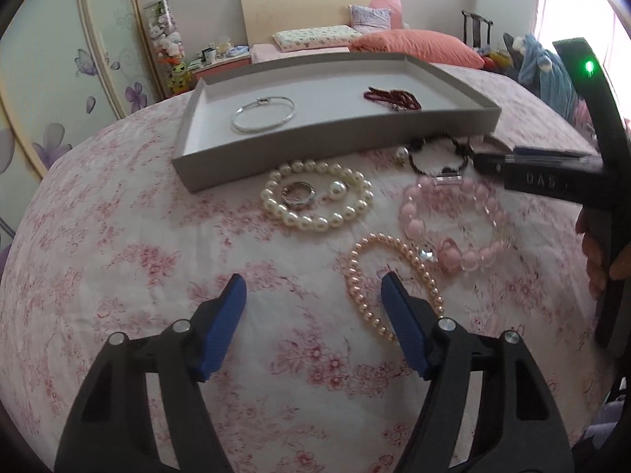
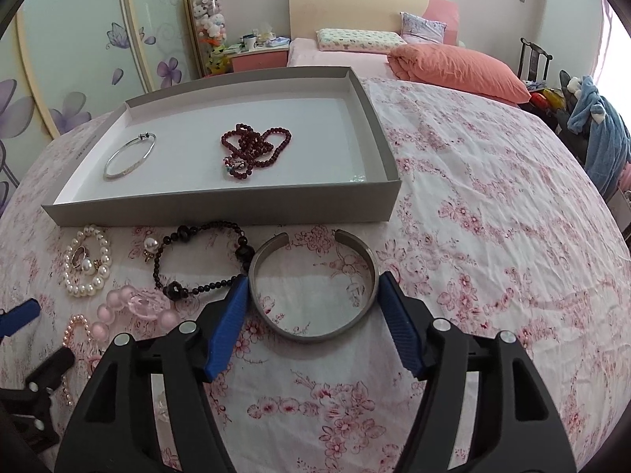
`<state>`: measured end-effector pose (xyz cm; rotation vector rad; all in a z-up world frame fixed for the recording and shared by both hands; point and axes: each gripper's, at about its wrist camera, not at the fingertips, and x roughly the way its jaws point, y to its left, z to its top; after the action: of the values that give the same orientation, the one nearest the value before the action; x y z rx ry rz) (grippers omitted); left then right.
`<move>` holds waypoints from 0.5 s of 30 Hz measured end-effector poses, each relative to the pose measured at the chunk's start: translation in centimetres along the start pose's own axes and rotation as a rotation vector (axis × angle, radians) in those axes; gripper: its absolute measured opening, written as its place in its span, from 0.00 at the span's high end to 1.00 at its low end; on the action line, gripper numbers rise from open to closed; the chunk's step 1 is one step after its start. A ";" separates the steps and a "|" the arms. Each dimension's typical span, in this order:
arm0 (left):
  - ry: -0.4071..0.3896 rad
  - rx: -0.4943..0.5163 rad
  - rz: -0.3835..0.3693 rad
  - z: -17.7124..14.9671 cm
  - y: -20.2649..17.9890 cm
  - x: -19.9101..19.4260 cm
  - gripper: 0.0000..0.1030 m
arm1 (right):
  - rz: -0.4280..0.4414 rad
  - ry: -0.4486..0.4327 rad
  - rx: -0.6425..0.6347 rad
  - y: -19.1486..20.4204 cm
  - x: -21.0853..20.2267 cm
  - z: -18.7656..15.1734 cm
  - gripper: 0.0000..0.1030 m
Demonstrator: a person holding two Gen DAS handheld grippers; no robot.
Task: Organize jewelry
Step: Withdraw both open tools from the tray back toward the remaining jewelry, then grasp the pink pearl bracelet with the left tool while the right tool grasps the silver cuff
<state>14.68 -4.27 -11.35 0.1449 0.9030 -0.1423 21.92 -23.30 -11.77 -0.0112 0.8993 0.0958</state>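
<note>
Your right gripper (image 2: pixel 313 287) brackets the metal cuff bracelet (image 2: pixel 311 287), which lies flat on the floral bedspread (image 2: pixel 493 236) with its gap turned toward the tray. The jaws stand spread, one blue pad (image 2: pixel 230 323) at each outer side of the band; whether the pads touch the metal cannot be told.

Just beyond the cuff sits the shallow grey tray (image 2: pixel 221 207). Inside it lie a thin silver bangle (image 2: pixel 130 156) at the left and a heaped dark red bead strand (image 2: pixel 256 148) near the middle, well apart from each other.

To the left of the cuff, a black bead bracelet (image 2: pixel 201 258) lies on the bedspread, its near beads just beside your left-hand pad. Further left are a white pearl bracelet (image 2: pixel 88 262), encircling a ring (image 2: pixel 80 254) and a loose pearl (image 2: pixel 86 265), and a separate pearl earring (image 2: pixel 150 245) between the pearl and black bracelets.

Your left gripper (image 1: pixel 313 295) hangs over the bedspread with its jaws wide apart, holding nothing. Its right pad overlaps a peach pearl strand (image 1: pixel 394 276) in view. Beside that strand lies a pink bead bracelet (image 1: pixel 453 228), its far edge under the black body of your right gripper. Beyond the table stand a bed with an orange pillow (image 2: pixel 457 69) and a patterned pillow (image 2: pixel 359 39).
</note>
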 end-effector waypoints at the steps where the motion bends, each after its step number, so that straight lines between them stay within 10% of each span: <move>1: -0.003 0.010 0.011 0.0 -0.1 0.0 0.33 | 0.000 0.000 0.000 0.0 0.0 0.0 0.36; 15: 0.012 -0.098 0.128 0.4 6.1 0.4 0.34 | -0.004 0.010 -0.004 -0.6 -0.9 -1.0 0.35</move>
<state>16.35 1.66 -11.01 0.1121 0.9078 0.0218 20.62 -24.01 -11.73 -0.0176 0.9093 0.0938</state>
